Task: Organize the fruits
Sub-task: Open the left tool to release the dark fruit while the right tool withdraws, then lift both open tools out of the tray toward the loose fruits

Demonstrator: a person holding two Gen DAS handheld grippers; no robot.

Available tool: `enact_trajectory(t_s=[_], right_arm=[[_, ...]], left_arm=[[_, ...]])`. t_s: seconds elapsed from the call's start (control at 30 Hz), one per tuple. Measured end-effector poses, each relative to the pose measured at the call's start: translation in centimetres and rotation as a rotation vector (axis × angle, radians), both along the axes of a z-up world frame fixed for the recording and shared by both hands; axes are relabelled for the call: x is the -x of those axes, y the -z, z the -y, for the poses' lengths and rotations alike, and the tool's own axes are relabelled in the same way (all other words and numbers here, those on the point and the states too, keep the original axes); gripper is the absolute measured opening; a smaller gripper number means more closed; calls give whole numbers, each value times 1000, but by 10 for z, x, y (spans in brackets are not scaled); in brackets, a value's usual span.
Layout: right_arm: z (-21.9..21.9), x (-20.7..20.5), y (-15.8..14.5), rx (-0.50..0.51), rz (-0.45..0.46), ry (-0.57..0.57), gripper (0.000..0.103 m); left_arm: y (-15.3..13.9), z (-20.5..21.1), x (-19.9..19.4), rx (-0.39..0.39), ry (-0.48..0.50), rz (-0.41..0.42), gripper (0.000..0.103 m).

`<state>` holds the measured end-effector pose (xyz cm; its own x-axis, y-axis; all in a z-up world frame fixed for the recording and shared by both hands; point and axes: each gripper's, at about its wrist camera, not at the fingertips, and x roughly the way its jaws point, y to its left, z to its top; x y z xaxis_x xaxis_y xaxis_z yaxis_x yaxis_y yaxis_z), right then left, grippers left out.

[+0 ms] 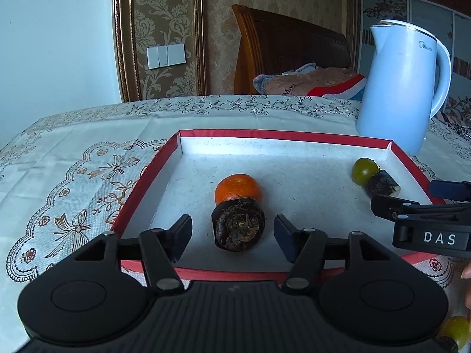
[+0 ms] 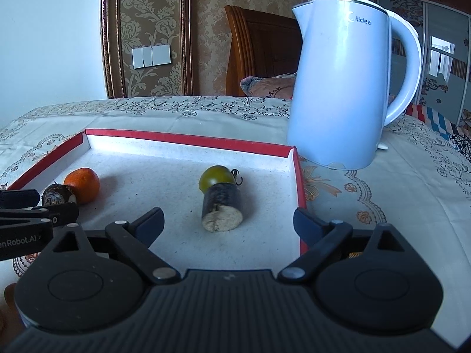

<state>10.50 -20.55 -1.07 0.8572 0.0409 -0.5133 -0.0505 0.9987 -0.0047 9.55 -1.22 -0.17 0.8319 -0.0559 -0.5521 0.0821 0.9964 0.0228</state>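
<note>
While the left gripper (image 1: 232,235) is hanging over the near edge of the red-rimmed tray (image 1: 282,136), its fingers are standing spread, with a dark, rough-skinned piece (image 1: 238,226) lying on the tray floor between the tips, touching neither as far as the fisheye lets me judge. Just behind it, and touching it, an orange fruit (image 1: 238,187) is sitting near the tray's middle. Over by the right edge, the right gripper (image 2: 228,223) is likewise gaping wide, a dark stub with a pale cut end (image 2: 222,207) lying between and slightly beyond its fingertips, clear of both. Resting against the stub's far end is a green fruit (image 2: 216,177). Beyond the tray's far right corner, a pale blue kettle (image 2: 344,85) is standing upright on the patterned tablecloth (image 1: 88,147).
</note>
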Motion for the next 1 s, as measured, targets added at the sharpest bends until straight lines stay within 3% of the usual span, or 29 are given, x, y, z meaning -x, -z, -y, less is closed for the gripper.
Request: enact_trajectory(t_s=[0.43, 0.57, 0.8, 1.0], right_arm=[[0, 18, -3, -16, 25, -10, 97], [4, 25, -4, -16, 41, 30, 103], [25, 25, -3, -108, 1, 64, 103], [20, 27, -1, -79, 8, 62, 103]], left_arm=[[-3, -4, 26, 14, 18, 32, 61], [-4, -8, 37, 23, 15, 54, 61], [-6, -14, 47, 48, 14, 60, 61], [-5, -18, 54, 64, 16, 53, 61]])
